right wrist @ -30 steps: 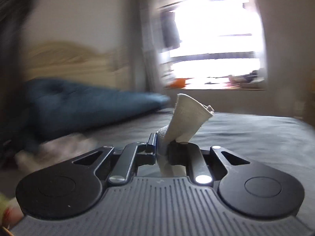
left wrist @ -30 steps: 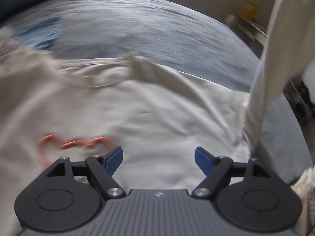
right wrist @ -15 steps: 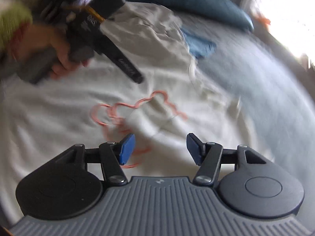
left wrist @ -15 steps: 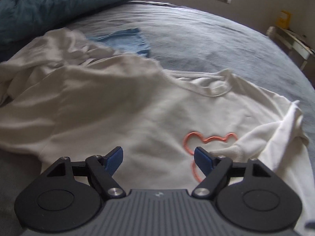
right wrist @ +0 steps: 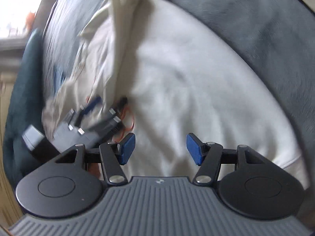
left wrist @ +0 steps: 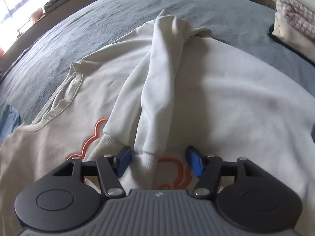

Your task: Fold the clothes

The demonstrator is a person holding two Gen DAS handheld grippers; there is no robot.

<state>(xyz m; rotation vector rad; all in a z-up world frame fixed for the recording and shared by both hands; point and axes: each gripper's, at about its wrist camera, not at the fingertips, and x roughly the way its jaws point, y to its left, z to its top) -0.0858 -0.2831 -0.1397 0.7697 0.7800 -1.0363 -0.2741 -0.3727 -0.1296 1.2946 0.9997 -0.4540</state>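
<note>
Sweatshirt, cream with an orange outline print, lies spread front-up on the grey bedspread, one sleeve laid across the chest with its ribbed cuff ending over the print. Left gripper points down at that cuff; its jaws are closing, the cuff lies between the blue pads, and the pads do not look to be pressing it. Right gripper hovers over the plain body panel, jaws about half open, nothing in them; its view is blurred. Step looks like sleeve tuck-in, one sleeve across, body not yet folded. Next move probably calls for the left jaws to pinch the cuff and straighten the sleeve flat, with the right finding a side hem or the other sleeve. Folded pile sits at the far bed edge.
</note>
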